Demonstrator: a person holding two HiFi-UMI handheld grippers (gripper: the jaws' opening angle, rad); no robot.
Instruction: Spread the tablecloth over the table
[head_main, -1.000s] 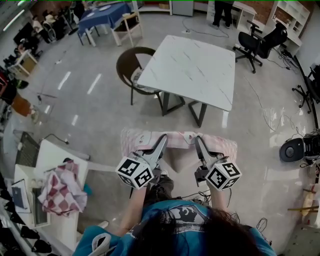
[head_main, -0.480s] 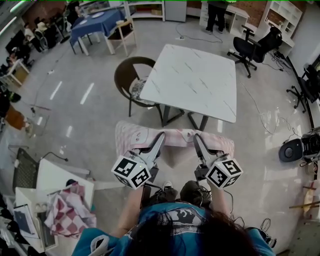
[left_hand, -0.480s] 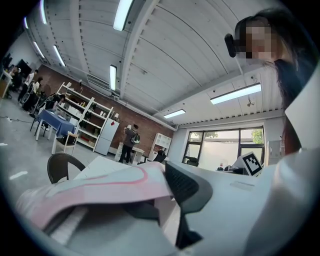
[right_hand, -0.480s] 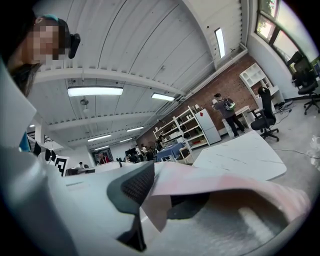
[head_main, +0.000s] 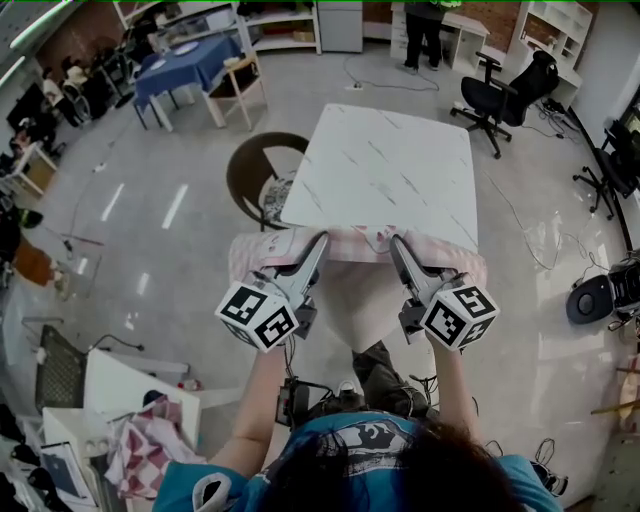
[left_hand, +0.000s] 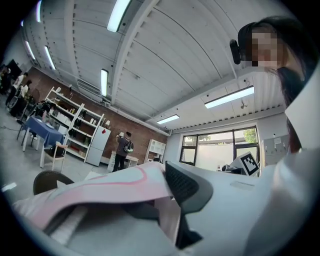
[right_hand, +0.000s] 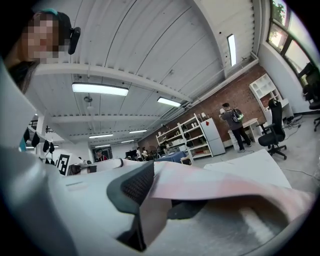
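Tablecloth (head_main: 352, 300), pale pink with white, hangs in the air in front of the person. It is stretched as a wide band between the two grippers, and its middle part falls down toward the shiny grey floor (head_main: 180, 260). The upper edge of the tablecloth lies along the near edge of the white marble-pattern table (head_main: 390, 170) in the head view; I cannot tell if it touches the table top. The top of the table carries nothing. A round brown chair (head_main: 250, 165) stands at the left side of the table, partly under it. Well apart, at the far right, stands a black office chair (head_main: 510, 85).

The left gripper (head_main: 318, 243) is clamped on the upper edge of the tablecloth left of the middle, and its own view shows the fabric (left_hand: 100, 190) pressed between the dark pads (left_hand: 187, 182). The right gripper (head_main: 397, 245) is clamped on the same edge right of the middle, with the cloth (right_hand: 215, 185) folded over its lower jaw. Both grippers point toward the table, nearly level.
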